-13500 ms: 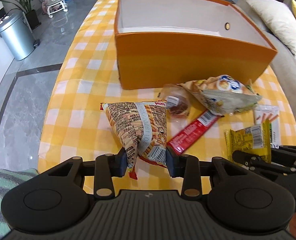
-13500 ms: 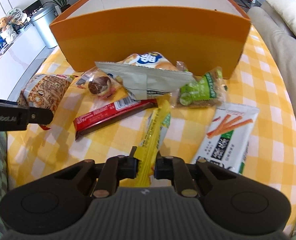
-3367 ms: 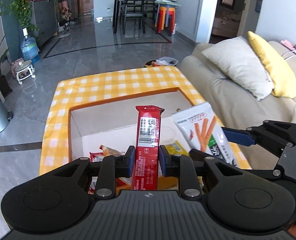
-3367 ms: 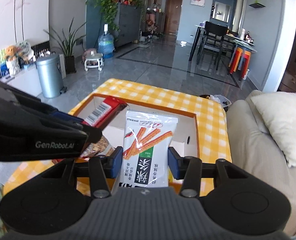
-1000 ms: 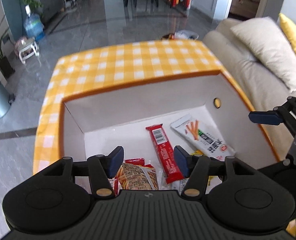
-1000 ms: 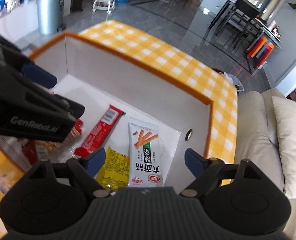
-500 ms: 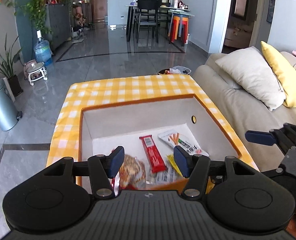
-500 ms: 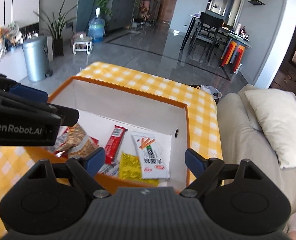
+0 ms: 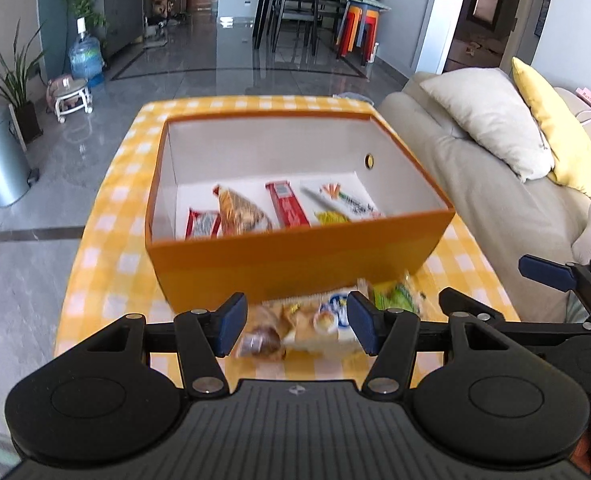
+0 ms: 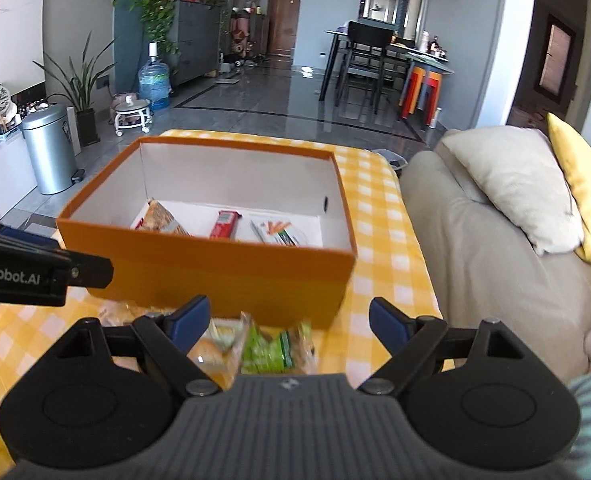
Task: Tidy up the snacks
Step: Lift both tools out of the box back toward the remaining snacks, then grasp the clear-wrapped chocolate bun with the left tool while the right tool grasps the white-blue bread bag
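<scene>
Box (image 9: 295,264), centre frame: four snacks now inside. Both grippers' fingers (image 9: 231,322) wide, empty, withdrawn over three remaining packets (image 9: 327,320).

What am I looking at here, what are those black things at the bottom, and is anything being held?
Those are two hand-held grippers, one in each of a person's hands, each carrying a camera looking forward along its jaws. One picture comes from the left gripper, the other from the right gripper. Both have their jaws open and hold nothing. On the yellow checked tablecloth stands an open orange cardboard box already containing several snacks, including a red wrapped bar. In front of the box some packets remain on the cloth, among them a green snack packet and a small round brown pastry in clear wrap.
</scene>
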{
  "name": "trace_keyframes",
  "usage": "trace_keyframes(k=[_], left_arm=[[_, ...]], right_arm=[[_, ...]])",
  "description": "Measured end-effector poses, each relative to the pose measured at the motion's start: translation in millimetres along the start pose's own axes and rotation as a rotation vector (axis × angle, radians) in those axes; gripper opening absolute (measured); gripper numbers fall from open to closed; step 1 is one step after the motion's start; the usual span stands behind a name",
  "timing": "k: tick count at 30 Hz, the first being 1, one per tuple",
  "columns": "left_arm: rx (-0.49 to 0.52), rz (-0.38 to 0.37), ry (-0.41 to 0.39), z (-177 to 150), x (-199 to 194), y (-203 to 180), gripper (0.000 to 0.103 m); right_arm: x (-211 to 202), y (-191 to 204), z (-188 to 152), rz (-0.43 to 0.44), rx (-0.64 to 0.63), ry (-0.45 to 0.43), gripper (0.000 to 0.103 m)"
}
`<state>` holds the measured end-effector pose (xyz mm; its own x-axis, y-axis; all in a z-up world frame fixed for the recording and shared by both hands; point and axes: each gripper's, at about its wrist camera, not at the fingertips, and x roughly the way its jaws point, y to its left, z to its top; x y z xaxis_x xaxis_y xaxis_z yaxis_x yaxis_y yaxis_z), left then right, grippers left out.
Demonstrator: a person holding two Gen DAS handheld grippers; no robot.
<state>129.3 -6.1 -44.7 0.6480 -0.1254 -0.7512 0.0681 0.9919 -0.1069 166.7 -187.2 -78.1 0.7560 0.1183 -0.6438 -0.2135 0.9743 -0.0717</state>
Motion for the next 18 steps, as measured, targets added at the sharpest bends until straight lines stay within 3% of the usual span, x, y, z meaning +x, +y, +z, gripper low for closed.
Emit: trace_keyframes(k=[8, 18], left_arm=[[-0.027, 0.000, 0.008, -25, 5, 1, 0.067], [-0.087, -0.008, 0.044, -31, 21, 13, 0.064]], right_arm=[[2, -2, -30, 0.062, 0.073, 0.047, 0.080], [20, 15, -32, 0.135, 0.053, 0.055, 0.069]])
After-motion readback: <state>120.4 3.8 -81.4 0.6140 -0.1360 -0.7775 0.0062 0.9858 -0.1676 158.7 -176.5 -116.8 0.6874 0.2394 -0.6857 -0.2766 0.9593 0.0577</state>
